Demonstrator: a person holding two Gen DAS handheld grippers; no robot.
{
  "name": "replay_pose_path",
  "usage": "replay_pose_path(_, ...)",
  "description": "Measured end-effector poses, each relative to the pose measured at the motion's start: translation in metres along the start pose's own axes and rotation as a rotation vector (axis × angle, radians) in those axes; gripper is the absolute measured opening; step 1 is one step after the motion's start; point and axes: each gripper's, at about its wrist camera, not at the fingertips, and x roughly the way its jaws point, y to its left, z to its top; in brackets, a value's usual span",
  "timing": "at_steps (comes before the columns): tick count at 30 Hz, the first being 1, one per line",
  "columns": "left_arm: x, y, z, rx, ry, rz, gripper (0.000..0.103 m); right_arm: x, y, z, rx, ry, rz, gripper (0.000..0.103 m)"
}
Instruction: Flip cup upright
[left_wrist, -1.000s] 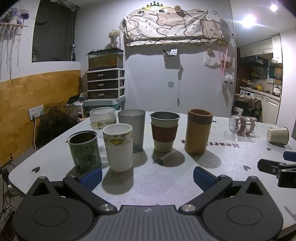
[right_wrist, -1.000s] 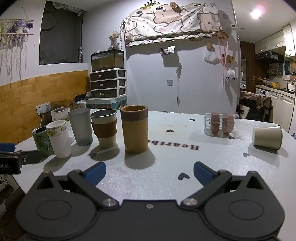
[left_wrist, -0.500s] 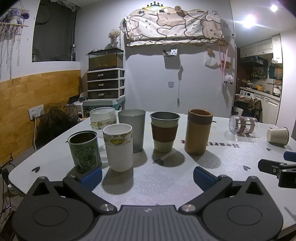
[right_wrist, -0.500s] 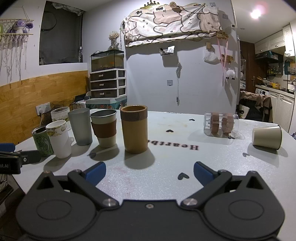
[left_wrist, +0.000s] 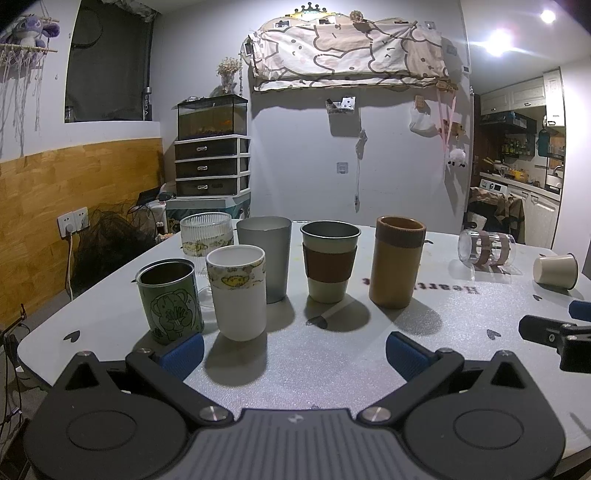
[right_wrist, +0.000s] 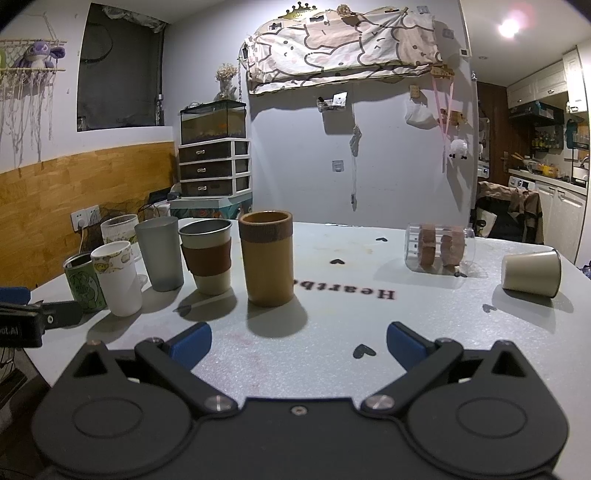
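Two cups lie on their sides at the table's far right: a clear glass with two brown bands (left_wrist: 487, 249) (right_wrist: 439, 248) and a cream paper cup (left_wrist: 555, 270) (right_wrist: 531, 273). Several cups stand upright in a row on the left: a tan cylinder cup (left_wrist: 397, 261) (right_wrist: 267, 257), a cup with a brown sleeve (left_wrist: 328, 261) (right_wrist: 207, 254), a grey tumbler (left_wrist: 265, 256), a white cup (left_wrist: 237, 295) and a green tin (left_wrist: 170, 300). My left gripper (left_wrist: 293, 352) is open and empty before the row. My right gripper (right_wrist: 298, 341) is open and empty, near the tan cup.
The white table (right_wrist: 332, 325) has small black hearts and printed letters. A ribbed glass (left_wrist: 205, 236) stands behind the row. My right gripper's finger shows at the right edge of the left wrist view (left_wrist: 554, 334). Drawers with a fish tank (left_wrist: 212, 162) stand by the far wall.
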Motion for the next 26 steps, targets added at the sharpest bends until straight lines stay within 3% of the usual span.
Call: replay_pose_path(26, 0.0016, 0.002, -0.002, -0.005, 0.006, 0.004, 0.103, -0.0006, -0.0024, 0.0008, 0.002, 0.0, -0.002, 0.102)
